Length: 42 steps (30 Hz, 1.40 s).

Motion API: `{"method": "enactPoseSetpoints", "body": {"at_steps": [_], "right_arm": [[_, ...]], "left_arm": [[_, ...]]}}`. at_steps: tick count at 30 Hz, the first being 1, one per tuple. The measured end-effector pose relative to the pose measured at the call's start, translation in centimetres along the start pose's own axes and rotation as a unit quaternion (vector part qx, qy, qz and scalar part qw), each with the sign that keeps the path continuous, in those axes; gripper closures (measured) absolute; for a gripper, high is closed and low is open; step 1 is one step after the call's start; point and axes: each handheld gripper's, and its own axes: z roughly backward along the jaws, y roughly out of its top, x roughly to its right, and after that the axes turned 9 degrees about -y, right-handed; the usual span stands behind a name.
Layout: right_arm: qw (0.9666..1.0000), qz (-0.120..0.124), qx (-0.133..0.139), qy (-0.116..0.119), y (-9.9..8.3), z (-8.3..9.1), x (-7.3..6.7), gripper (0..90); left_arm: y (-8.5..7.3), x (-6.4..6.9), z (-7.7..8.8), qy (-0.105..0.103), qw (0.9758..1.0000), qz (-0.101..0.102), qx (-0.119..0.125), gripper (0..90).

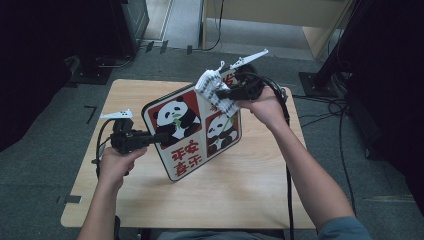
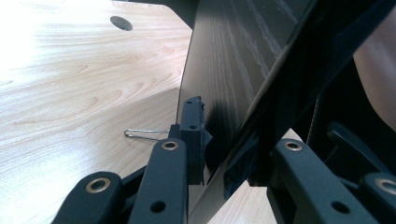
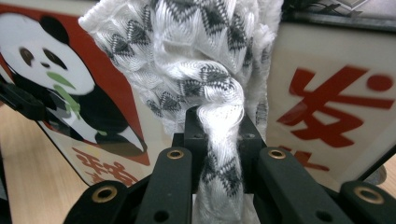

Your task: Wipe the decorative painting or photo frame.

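A rectangular board (image 1: 192,132) printed with pandas and red characters is held tilted above the wooden table (image 1: 240,185). My left gripper (image 1: 159,136) is shut on its left edge. In the left gripper view the jaws (image 2: 224,158) clamp the board's dark back (image 2: 233,60). My right gripper (image 1: 222,94) is shut on a white cloth (image 1: 212,87) with a grey zigzag pattern, which lies against the board's upper right part. The right gripper view has the cloth (image 3: 196,51) bunched between the jaws (image 3: 219,135), in front of the board (image 3: 327,93).
The table has a round hole (image 2: 121,22) near a far corner. A thin bent wire (image 2: 144,134) lies on the tabletop (image 2: 70,93) beside the left jaw. Cables (image 1: 330,107) and black stands surround the table on the grey floor.
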Motion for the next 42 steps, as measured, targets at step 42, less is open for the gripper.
{"method": "enactPoseSetpoints", "body": {"at_steps": [42], "right_arm": [[0.9995, -0.028, -0.008, 0.011, -5.9, -3.0, 1.0, 80.9]], "left_arm": [[0.0, -0.1, 0.0, -0.004, 1.0000, 0.000, -0.001, 74.2]]}}
